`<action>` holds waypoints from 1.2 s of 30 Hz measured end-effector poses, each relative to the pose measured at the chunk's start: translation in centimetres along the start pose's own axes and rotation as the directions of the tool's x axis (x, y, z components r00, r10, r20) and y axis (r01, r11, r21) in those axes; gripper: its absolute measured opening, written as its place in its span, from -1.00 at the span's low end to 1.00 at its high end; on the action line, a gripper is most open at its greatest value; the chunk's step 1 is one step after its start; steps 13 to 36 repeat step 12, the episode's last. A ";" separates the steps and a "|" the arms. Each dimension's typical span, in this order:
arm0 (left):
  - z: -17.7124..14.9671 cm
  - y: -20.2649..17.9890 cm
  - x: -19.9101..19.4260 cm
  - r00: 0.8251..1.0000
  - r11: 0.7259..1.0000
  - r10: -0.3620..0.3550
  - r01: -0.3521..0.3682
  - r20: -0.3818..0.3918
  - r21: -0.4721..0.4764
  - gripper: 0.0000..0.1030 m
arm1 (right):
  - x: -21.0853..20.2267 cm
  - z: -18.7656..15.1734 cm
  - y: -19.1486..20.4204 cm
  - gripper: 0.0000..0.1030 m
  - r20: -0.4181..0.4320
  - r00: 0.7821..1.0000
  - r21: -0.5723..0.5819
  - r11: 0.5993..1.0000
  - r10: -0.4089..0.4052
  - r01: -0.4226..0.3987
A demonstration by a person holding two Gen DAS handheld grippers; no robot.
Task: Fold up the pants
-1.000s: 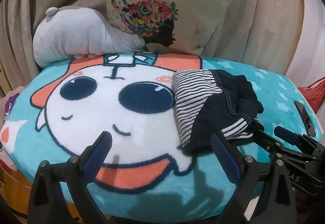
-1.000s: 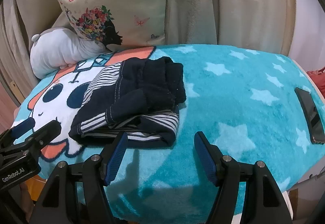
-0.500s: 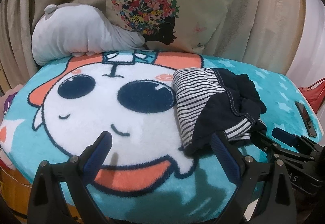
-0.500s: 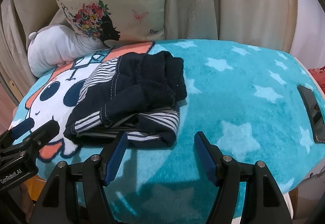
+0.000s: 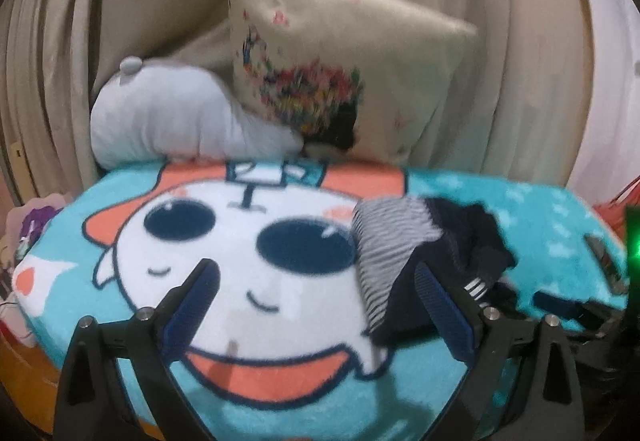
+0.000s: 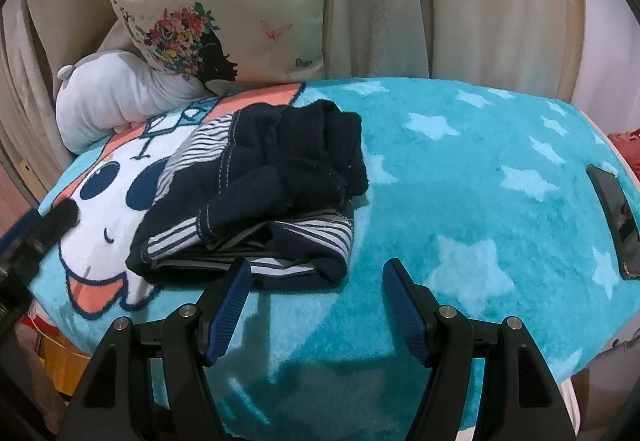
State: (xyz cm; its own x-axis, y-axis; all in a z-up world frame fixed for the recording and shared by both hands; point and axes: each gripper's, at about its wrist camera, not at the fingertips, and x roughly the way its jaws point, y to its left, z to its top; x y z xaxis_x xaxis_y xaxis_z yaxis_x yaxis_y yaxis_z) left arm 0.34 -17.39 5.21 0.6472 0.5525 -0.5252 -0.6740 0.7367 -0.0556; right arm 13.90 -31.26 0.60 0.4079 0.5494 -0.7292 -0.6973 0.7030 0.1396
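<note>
The pants are dark navy with striped lining, lying in a folded bundle on a teal cartoon blanket. In the left wrist view the pants lie to the right, behind my right-hand finger. My left gripper is open and empty, above the blanket's white cartoon face. My right gripper is open and empty, just in front of the bundle's near edge. The left gripper's tip shows blurred at the left edge of the right wrist view.
A floral cushion and a white plush pillow lean against beige curtains at the back. A dark phone lies at the blanket's right edge. The blanket's front edge drops off just below the grippers.
The left gripper has pulled back and up, so the blanket and pants look smaller and lower. The right gripper's view has barely shifted. The pants have not moved.
</note>
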 end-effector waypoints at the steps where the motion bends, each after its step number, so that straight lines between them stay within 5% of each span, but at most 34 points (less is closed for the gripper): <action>1: 0.3 0.0 -0.2 1.000 1.000 -0.015 0.015 0.013 -0.003 1.00 | -0.3 0.0 0.1 0.41 0.009 1.000 -0.002 1.000 -0.002 0.002; 6: 1.7 -0.5 -1.2 0.992 0.995 -0.101 0.100 0.079 0.015 1.00 | -1.1 -0.1 0.3 0.41 0.048 0.999 -0.016 1.000 -0.022 0.023; 9: 1.9 -0.5 -0.3 0.989 0.989 -0.147 0.147 -0.004 -0.006 1.00 | -1.0 -0.1 0.0 0.41 0.042 0.999 -0.007 1.000 -0.015 0.015; 12: 1.3 -0.7 1.0 0.985 0.988 -0.151 0.151 -0.080 -0.003 1.00 | -0.6 -0.3 -0.3 0.41 0.030 1.000 0.010 1.000 -0.005 0.004; 36: 1.3 -0.7 1.0 0.985 0.988 -0.151 0.151 -0.080 -0.003 1.00 | -0.6 -0.3 -0.3 0.41 0.030 1.000 0.010 1.000 -0.005 0.004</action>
